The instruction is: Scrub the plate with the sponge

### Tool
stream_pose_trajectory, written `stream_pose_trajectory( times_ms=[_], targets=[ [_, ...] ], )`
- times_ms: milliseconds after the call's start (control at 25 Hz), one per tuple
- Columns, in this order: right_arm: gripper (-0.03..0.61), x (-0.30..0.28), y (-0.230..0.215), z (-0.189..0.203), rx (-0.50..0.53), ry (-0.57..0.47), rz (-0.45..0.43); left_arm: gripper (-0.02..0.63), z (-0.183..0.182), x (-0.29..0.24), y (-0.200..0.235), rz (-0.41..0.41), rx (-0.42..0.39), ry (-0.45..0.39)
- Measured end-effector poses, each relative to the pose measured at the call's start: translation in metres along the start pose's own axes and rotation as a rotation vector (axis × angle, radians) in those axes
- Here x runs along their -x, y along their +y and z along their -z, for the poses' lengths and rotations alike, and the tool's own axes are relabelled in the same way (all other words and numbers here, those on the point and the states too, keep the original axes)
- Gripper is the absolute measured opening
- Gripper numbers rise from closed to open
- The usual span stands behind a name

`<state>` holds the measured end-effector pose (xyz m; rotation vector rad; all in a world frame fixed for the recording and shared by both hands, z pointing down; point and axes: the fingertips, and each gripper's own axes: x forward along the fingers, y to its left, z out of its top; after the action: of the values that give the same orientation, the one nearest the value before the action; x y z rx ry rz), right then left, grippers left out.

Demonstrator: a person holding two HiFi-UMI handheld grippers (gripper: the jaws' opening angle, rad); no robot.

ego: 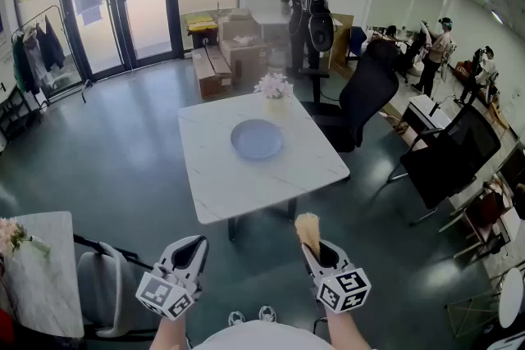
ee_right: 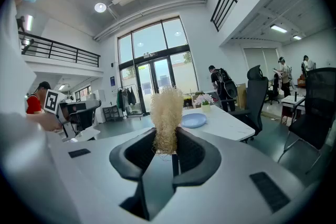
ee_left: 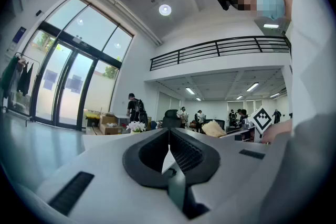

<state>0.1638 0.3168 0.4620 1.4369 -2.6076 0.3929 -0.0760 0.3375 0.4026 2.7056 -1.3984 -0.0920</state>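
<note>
On the white table [ego: 238,184], well ahead of both grippers, the blue plate [ego: 257,138] lies unsteadied, so the right gripper [ego: 312,244], clamped on the sponge [ego: 308,229], might shove it sliding, the left gripper [ego: 191,252] being closed on nothing.

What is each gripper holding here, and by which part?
The right gripper grips a tan fibrous scrubbing sponge by its lower end; the rest sticks out beyond the jaws. The left gripper is shut and empty.

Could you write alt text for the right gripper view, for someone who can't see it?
The right gripper clamps a tan fibrous sponge upright between its jaws. Beyond it, a blue plate lies on a white table.
</note>
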Motion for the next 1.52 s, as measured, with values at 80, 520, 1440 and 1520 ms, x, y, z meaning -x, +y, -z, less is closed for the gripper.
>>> stream_pose_trajectory(
  times_ms=[80,520,1440,1520],
  targets=[
    [0.120,0.001,-0.004,0.000,0.003,-0.002,0.001,0.034,0.001,-0.004,-0.002,0.000,-0.002,0.001],
    [0.121,-0.005,-0.018,-0.006,-0.024,-0.052,-0.024,0.032,0.008,-0.030,-0.005,0.000,0.010,-0.013],
    [0.121,-0.059,-0.061,0.027,-0.083,0.043,-0.111,0.033,0.054,-0.073,0.019,-0.104,0.096,0.031],
    [0.121,-0.076,-0.061,0.022,-0.089,0.042,-0.104,0.033,0.054,-0.082,0.036,-0.098,0.102,0.034]
  ],
)
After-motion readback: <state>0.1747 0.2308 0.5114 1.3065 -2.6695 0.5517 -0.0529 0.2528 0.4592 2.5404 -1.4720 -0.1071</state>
